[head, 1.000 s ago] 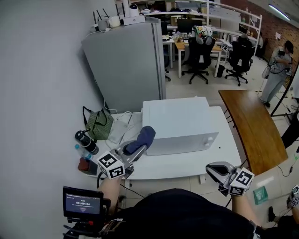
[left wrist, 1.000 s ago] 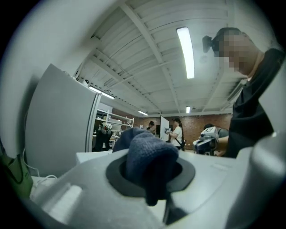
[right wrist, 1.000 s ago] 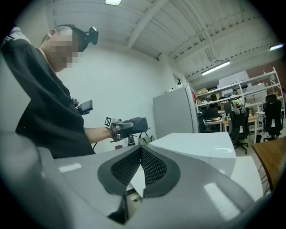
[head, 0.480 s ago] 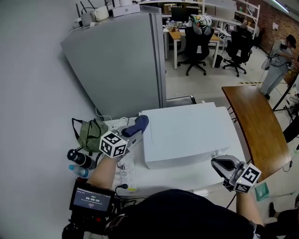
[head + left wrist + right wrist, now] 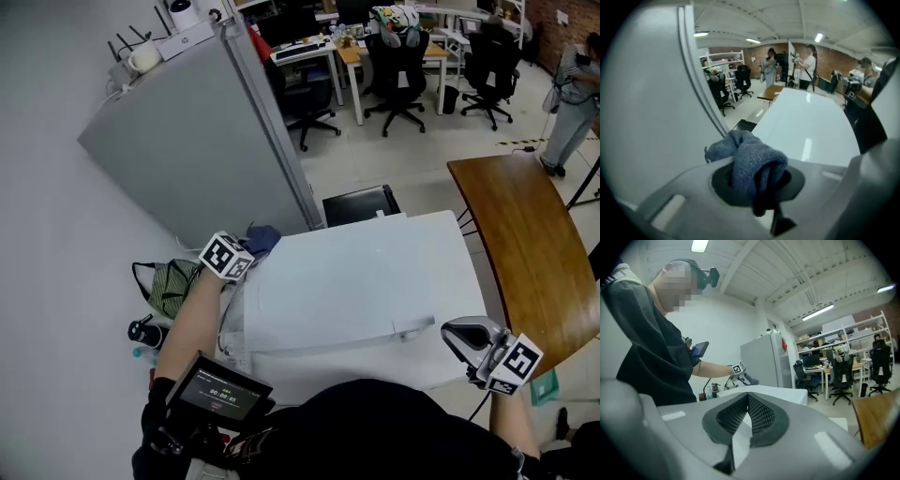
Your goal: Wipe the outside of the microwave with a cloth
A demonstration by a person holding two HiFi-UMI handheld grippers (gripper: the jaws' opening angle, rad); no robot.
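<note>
Firmly, left gripper (image 5: 758, 188) pinches nubby blue cloth (image 5: 752, 160) beside microwave (image 5: 361, 281).

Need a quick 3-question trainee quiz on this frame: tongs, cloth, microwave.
1. Fill the blank: the right tongs are ___ (open or shut).
2. Where on the microwave is the cloth? A: far left corner. B: near right corner. C: middle of the top.
3. True or false: the left tongs are empty.

Key: 1 shut, nothing between them. 2 A. 3 false, they grip the cloth.
</note>
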